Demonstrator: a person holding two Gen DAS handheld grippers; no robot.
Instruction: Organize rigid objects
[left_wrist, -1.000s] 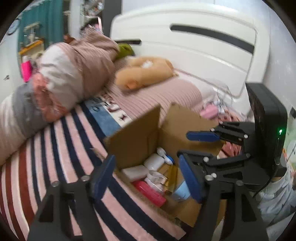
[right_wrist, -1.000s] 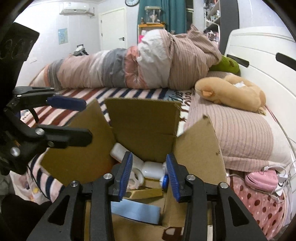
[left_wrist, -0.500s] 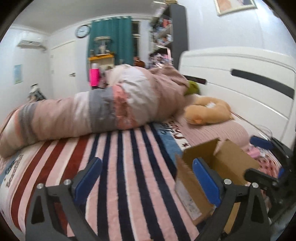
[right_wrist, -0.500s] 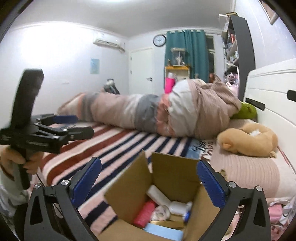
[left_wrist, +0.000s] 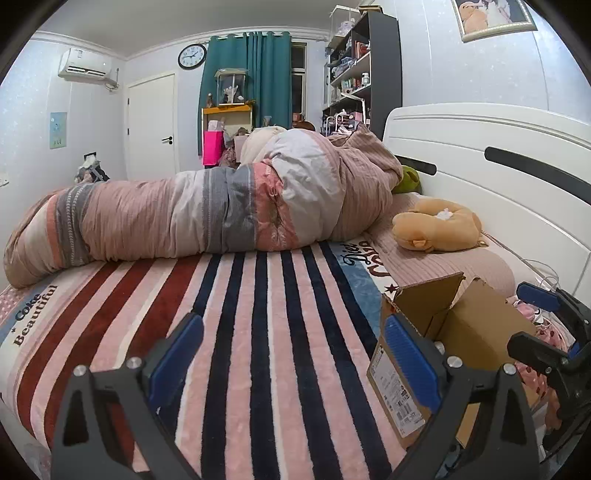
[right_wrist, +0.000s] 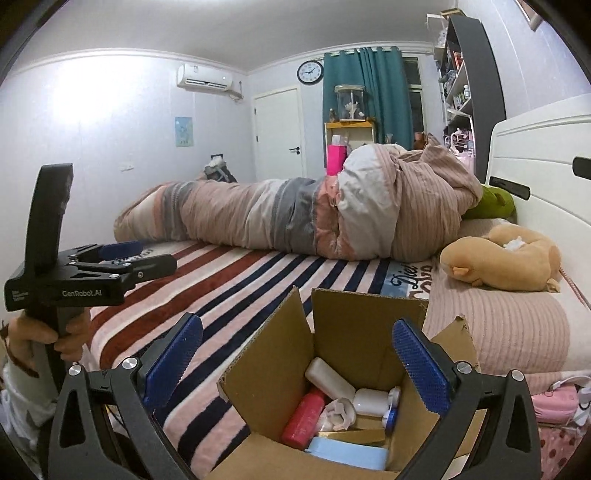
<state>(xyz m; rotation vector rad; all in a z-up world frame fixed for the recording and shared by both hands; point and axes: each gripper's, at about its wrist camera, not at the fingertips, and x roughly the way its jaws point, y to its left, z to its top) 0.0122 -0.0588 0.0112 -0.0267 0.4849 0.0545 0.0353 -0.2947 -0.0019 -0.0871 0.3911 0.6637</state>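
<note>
We see the cardboard box (right_wrist: 347, 373) on the striped blanket (right_wrist: 236, 288), at the near edge of the bed, flaps up; it sits between the right gripper (right_wrist: 297, 360) fingers in the right wrist view, below and beyond them, not touched; inside we count one red bottle (right_wrist: 304, 417), one white bottle (right_wrist: 328, 376) lying flat, one white case (right_wrist: 371, 402), one light blue flat piece (right_wrist: 347, 453), plus a crumpled pale item we cannot name; from the left wrist view the same box (left_wrist: 454, 339) stands right of centre, label side toward us, contents hidden.

Versus a second ago: both cameras were low over the box, right gripper fingers narrow just above the contents; now both are raised and pulled back, whole room in view; right gripper is spread wide, holding nothing; left gripper (left_wrist: 295, 354) also spread wide, empty, over bare blanket left of the box.

Around: one rolled quilt (right_wrist: 314, 218) across the bed; one tan plush toy (right_wrist: 502, 258) near the white headboard (right_wrist: 543, 177); one green plush (right_wrist: 493, 205) behind the quilt; one wall clock (right_wrist: 310, 72); one air conditioner (right_wrist: 205, 77); the raised near box flap (right_wrist: 266, 354) hides part of the contents.
</note>
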